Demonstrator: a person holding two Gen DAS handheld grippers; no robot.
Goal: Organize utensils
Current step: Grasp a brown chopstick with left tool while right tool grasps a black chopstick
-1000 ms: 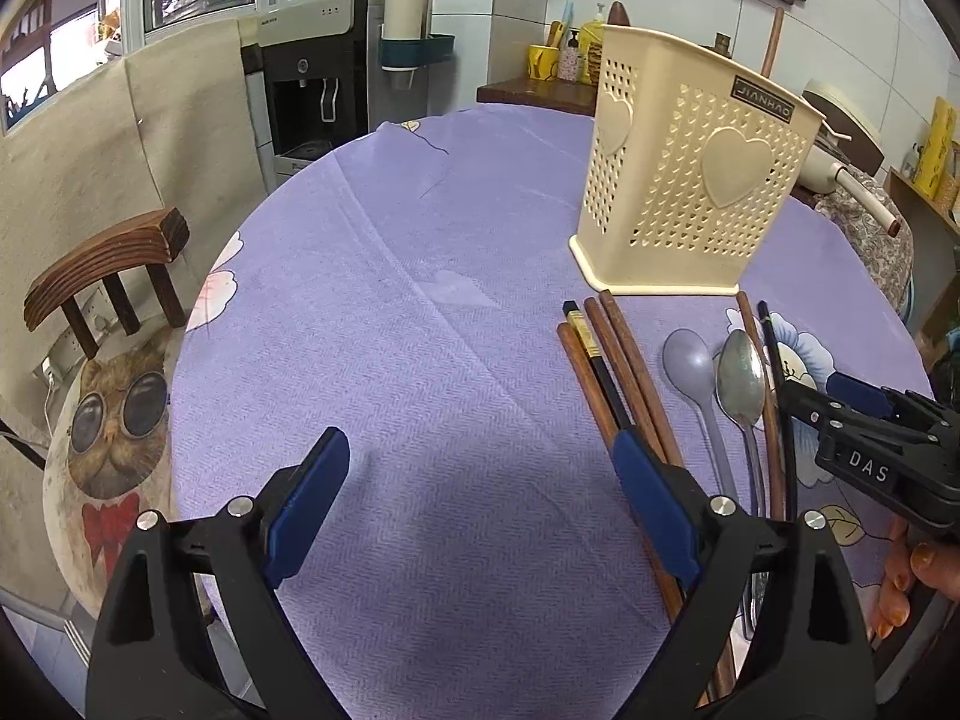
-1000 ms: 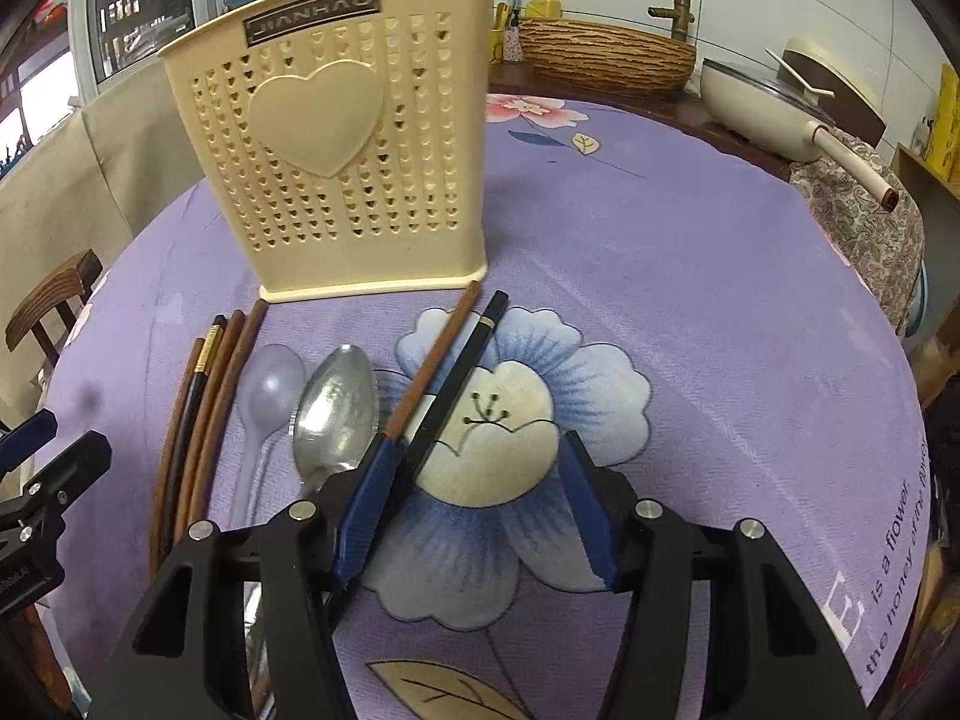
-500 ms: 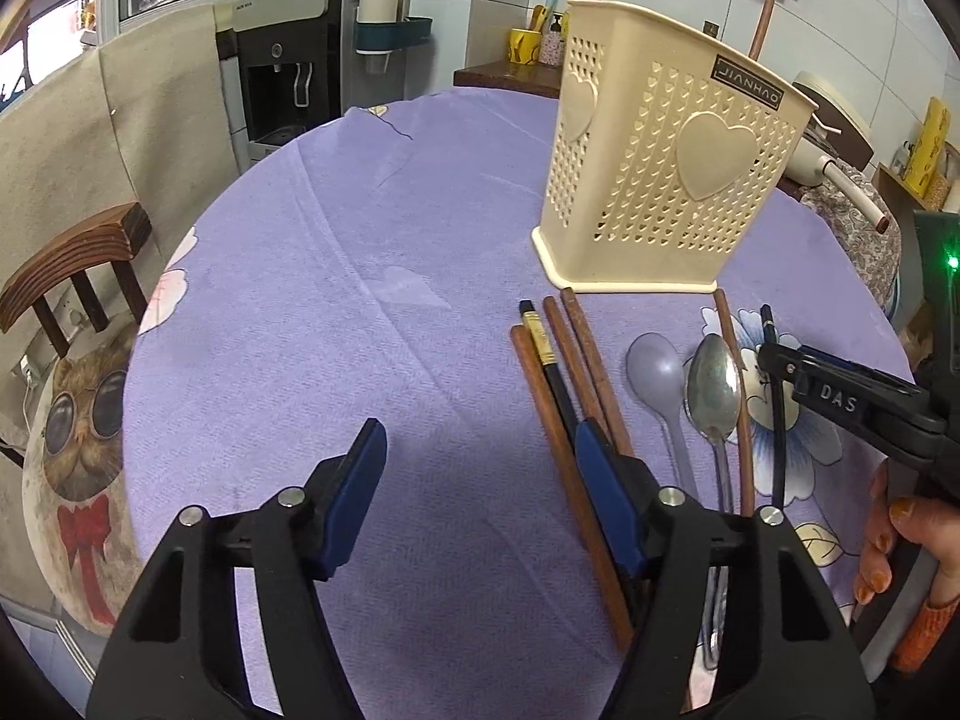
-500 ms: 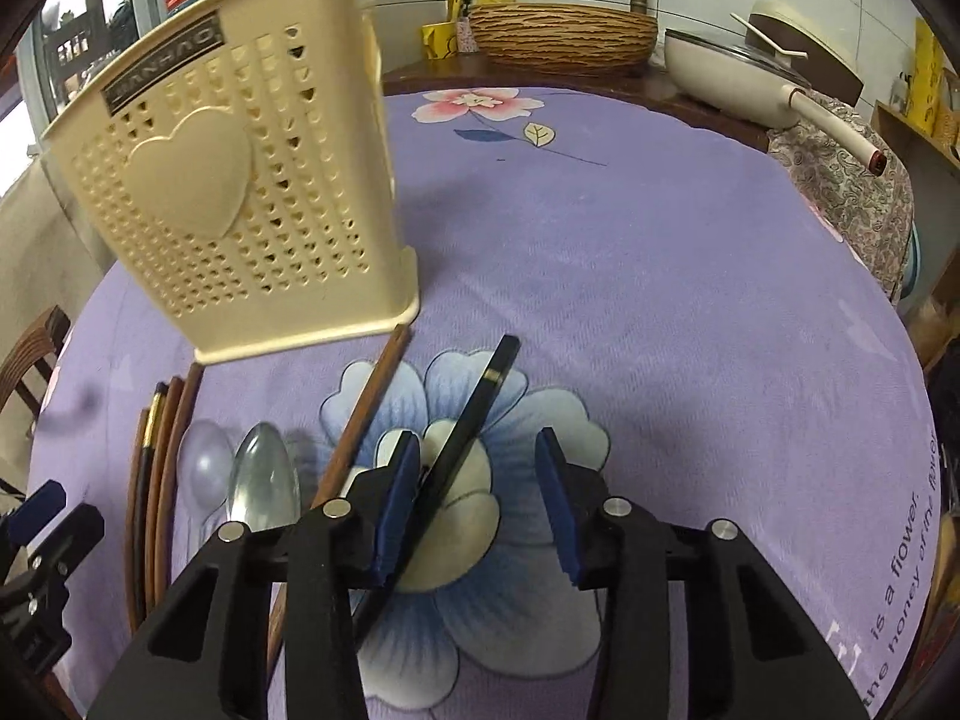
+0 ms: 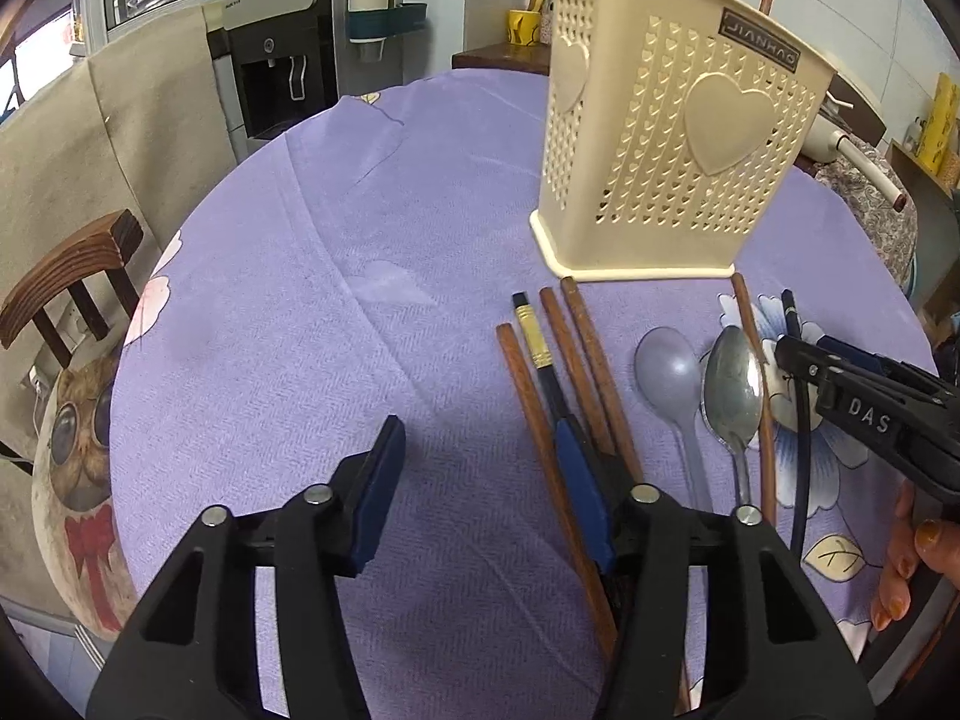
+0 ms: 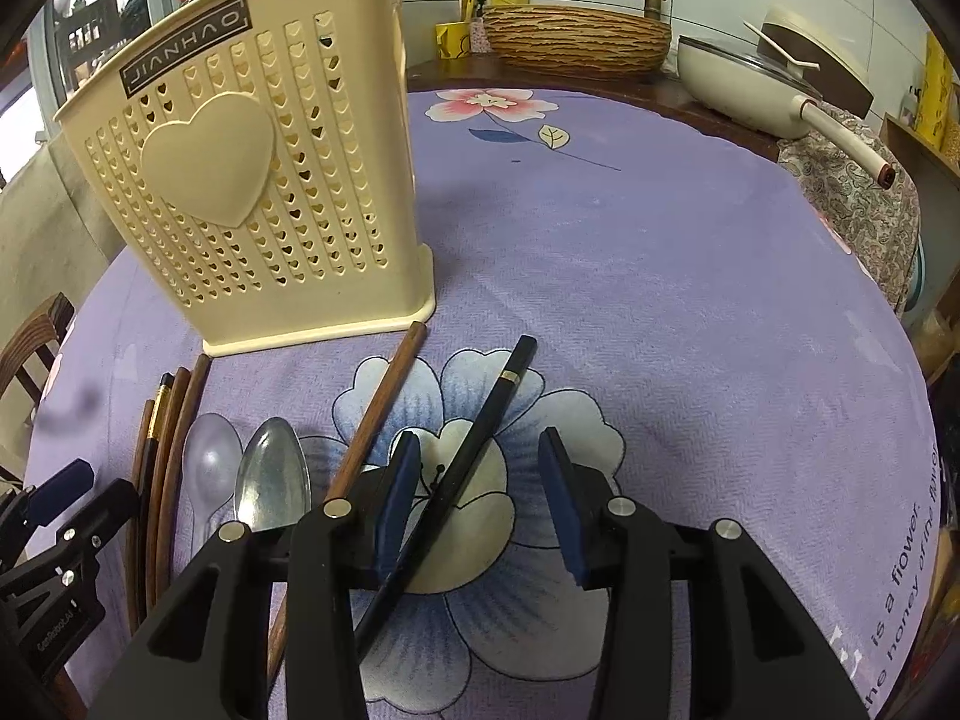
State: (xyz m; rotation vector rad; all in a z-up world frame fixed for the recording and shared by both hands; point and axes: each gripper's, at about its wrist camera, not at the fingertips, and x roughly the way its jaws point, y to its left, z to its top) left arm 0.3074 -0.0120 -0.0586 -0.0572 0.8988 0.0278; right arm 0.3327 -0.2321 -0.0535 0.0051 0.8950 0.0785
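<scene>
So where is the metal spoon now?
In the left wrist view the metal spoon lies right of centre, between the plastic spoon and a brown chopstick.

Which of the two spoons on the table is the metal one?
The metal spoon is the shiny one, nearer the lone brown chopstick. The other, the plastic spoon, is dull grey.

Your count: six chopsticks, two spoons, one holder, two grippers.

On your purple tablecloth (image 5: 300,312) you have four chopsticks in one group (image 5: 564,372): three brown and one black with a gold band. Two more lie apart from them, one brown chopstick (image 6: 378,414) and one black chopstick (image 6: 480,450). You have two spoons side by side, a translucent plastic spoon (image 5: 669,372) and a metal spoon (image 5: 732,390). One cream utensil holder (image 5: 672,144) stands behind them. Two grippers show, your left gripper (image 5: 474,480) and your right gripper (image 6: 477,498).
</scene>
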